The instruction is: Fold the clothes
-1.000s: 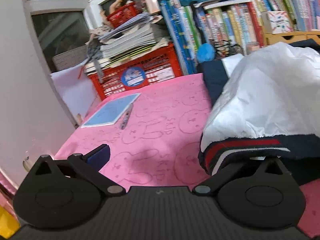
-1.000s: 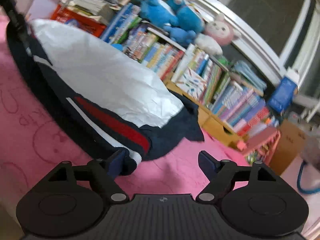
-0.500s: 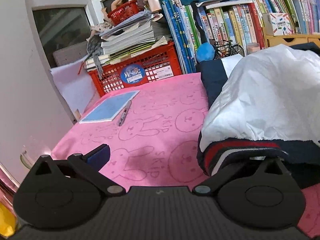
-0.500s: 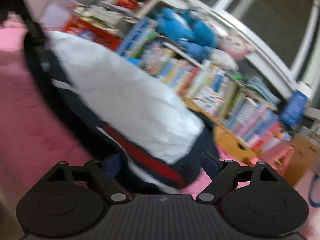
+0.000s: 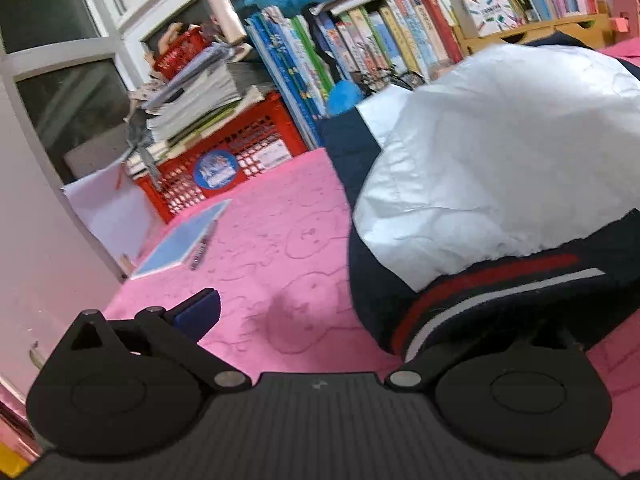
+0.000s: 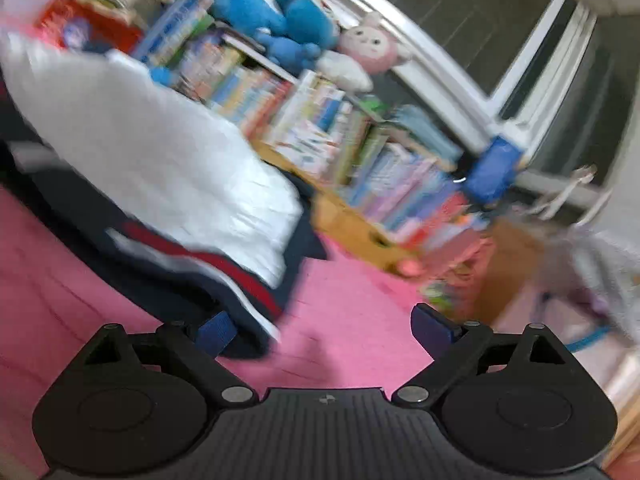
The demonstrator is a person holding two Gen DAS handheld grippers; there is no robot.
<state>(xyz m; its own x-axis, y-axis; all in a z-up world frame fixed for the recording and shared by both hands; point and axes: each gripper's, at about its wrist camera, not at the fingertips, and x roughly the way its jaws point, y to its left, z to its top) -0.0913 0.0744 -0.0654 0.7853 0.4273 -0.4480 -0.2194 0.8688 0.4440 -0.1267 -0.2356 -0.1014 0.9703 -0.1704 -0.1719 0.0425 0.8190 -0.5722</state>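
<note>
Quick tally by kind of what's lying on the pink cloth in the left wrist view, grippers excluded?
Garments: 1, the navy and white jacket with a red stripe
Notebooks: 1, the flat light-blue notebook
Pens: 1, the dark pen beside the notebook
Total: 3, all on the pink patterned cloth

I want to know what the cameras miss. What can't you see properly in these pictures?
- Left claw: its right finger is hidden under the jacket hem in the left wrist view, so a grip cannot be told.
- Jacket: cut off by the right edge there; sleeves and collar unseen.
- Books: blurred by motion in the right wrist view, titles unreadable.
- Right claw: opening, jacket hem against its left finger.
</note>
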